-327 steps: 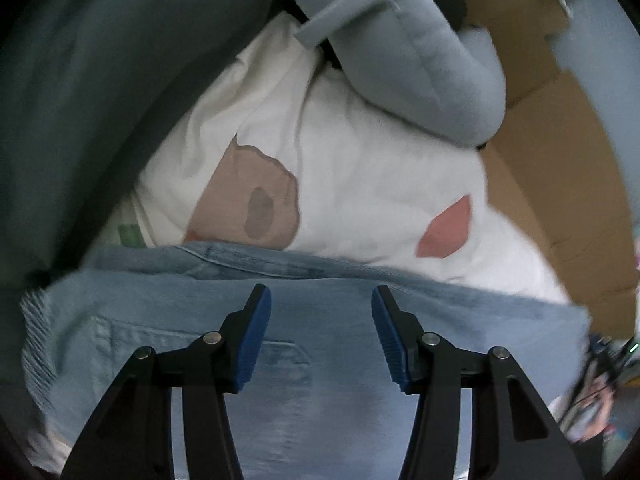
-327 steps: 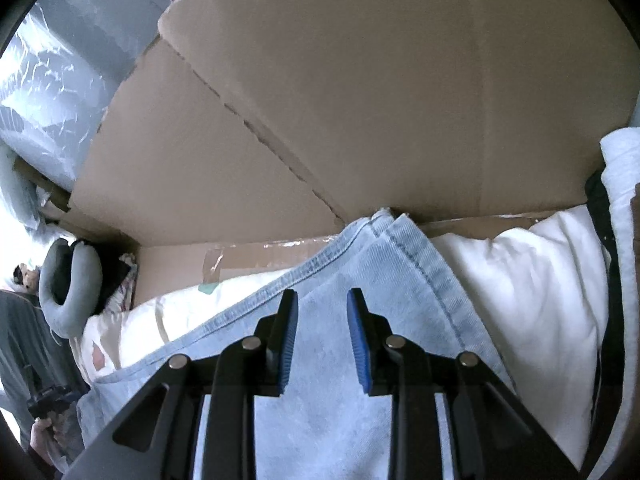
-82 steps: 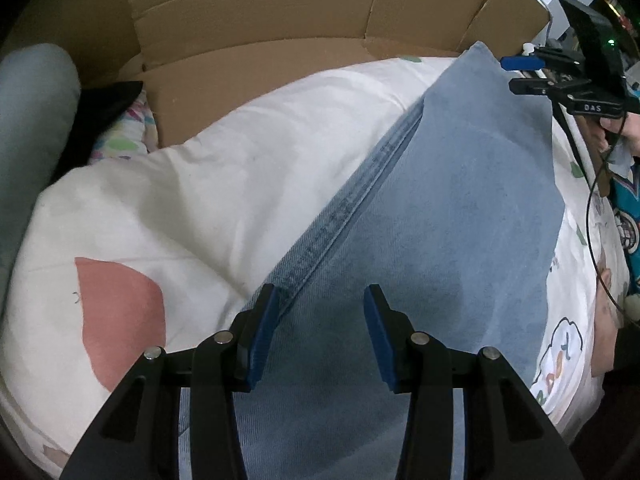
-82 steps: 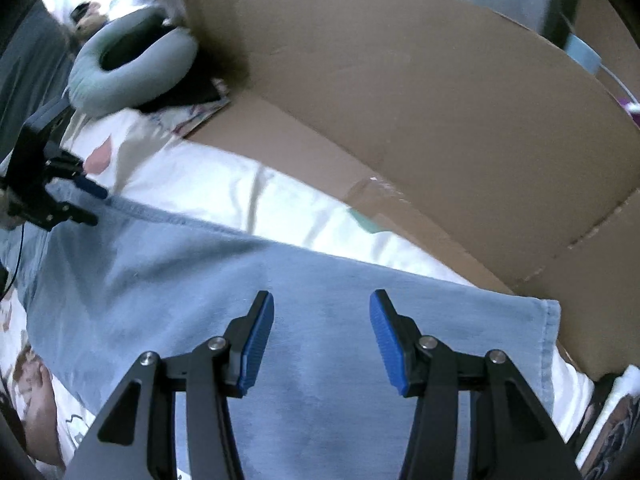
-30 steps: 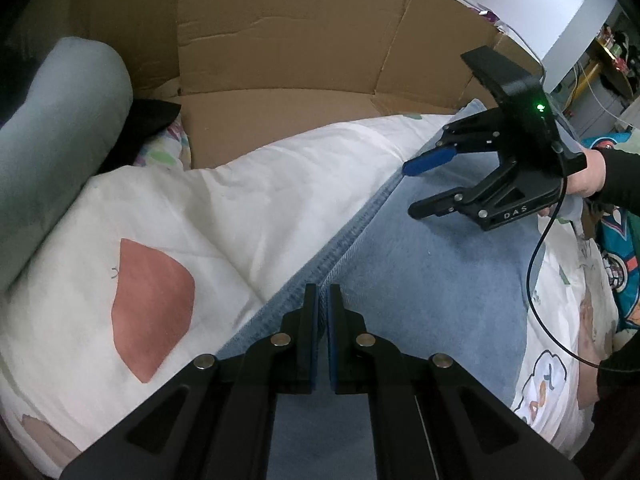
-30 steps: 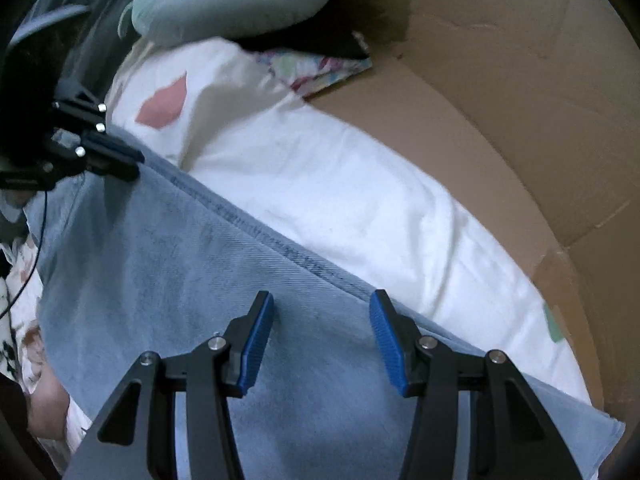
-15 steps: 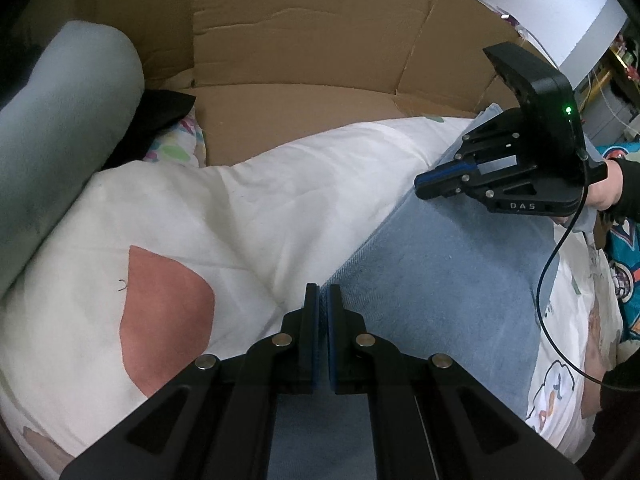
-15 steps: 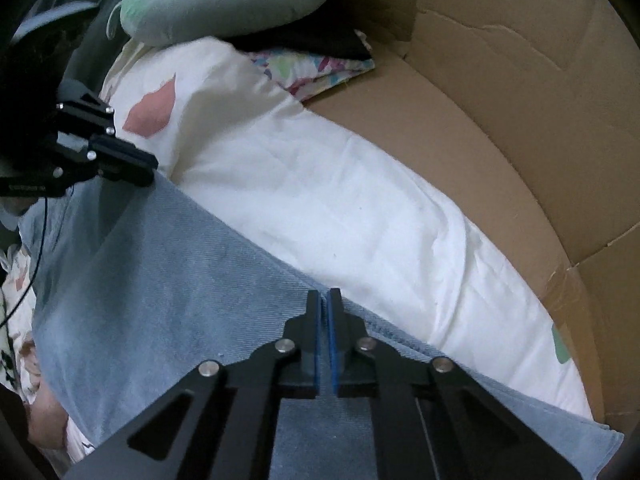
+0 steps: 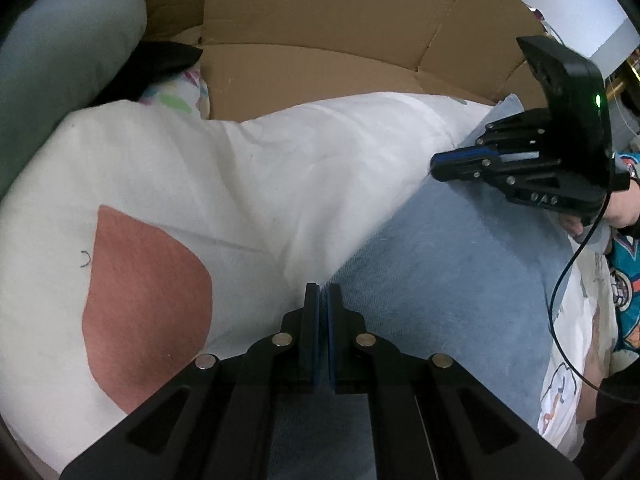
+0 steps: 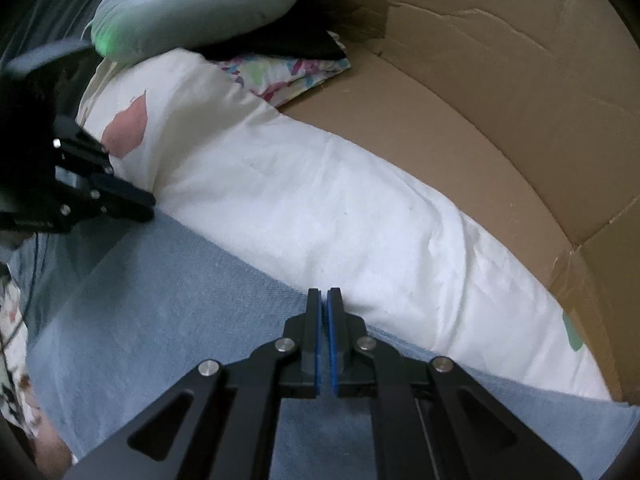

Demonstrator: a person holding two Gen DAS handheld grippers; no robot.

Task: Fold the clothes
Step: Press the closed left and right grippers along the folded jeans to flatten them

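Light blue jeans (image 9: 460, 280) lie across a white duvet (image 9: 260, 184) that has a pink patch. In the left wrist view my left gripper (image 9: 323, 294) is shut on the jeans' long far edge, with the denim running under its fingers. Farther along the same edge at the right, my right gripper (image 9: 434, 166) is also pinched together. The right wrist view shows the right gripper (image 10: 324, 298) shut on the jeans (image 10: 180, 300) where the denim meets the duvet. My left gripper (image 10: 150, 206) appears there at the left, at the other end of that edge. The edge runs taut between the two.
Brown cardboard walls (image 9: 320, 20) stand behind the duvet. A grey neck pillow (image 10: 200, 8), a black item (image 9: 164, 60) and a colourful patterned cloth (image 10: 288, 72) lie at the far left. A black cable (image 9: 560, 300) hangs from the right gripper beside cartoon-print bedding (image 9: 624, 300).
My right gripper went from open to shut on the denim edge. The seamed edge has been drawn back toward me, uncovering more white duvet. My left gripper sank a little.
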